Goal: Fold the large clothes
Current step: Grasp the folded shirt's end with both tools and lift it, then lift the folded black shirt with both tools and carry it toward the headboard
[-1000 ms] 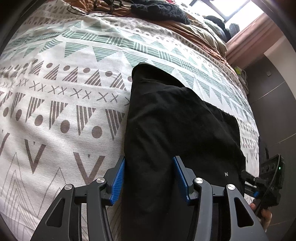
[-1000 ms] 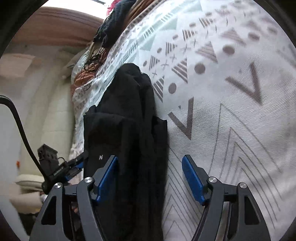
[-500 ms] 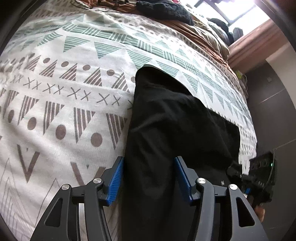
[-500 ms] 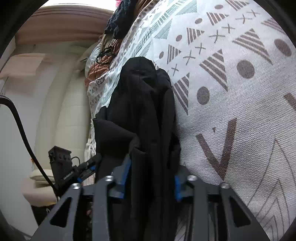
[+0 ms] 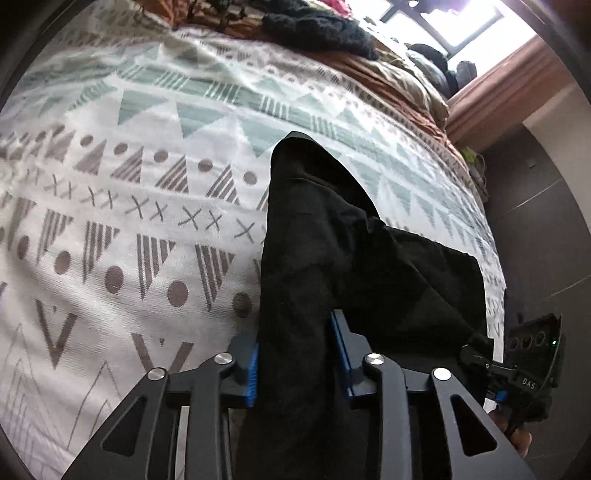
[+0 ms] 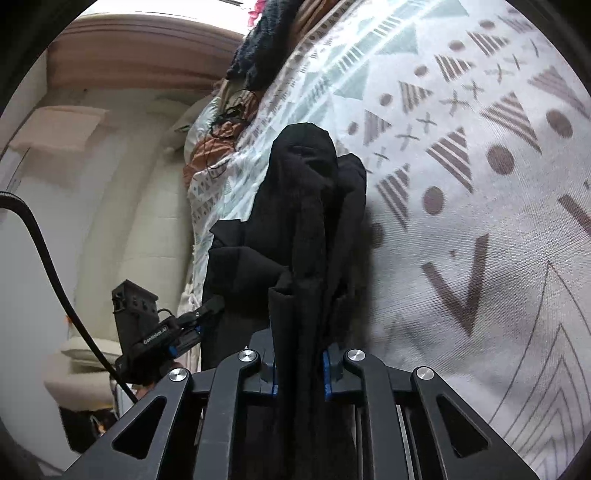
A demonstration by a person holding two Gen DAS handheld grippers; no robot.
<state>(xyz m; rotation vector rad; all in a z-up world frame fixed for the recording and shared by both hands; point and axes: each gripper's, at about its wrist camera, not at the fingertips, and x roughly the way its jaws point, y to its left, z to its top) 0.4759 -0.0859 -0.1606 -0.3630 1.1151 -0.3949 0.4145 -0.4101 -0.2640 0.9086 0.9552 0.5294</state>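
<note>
A black garment [image 5: 332,251] lies folded lengthwise on the patterned bedspread [image 5: 129,184], its near end lifted. My left gripper [image 5: 297,354] is shut on the garment's near edge, blue pads pressing the cloth. In the right wrist view the same black garment [image 6: 306,229] hangs bunched in thick folds, and my right gripper [image 6: 298,373] is shut on its near edge, lifting it off the bedspread [image 6: 461,221]. Each gripper shows in the other's view: the right one [image 5: 532,373] at the garment's right corner, the left one [image 6: 147,332] at its left corner.
A dark knitted garment [image 5: 317,26] and brown bedding [image 5: 388,77] lie at the far end of the bed. The bed's edge and dark floor [image 5: 535,221] are to the right. A black cable [image 6: 48,258] hangs at the left by a pale wall.
Both grippers closed on the garment's near edge: the right first, then the left. The near end has since lifted off the bedspread and bunched.
</note>
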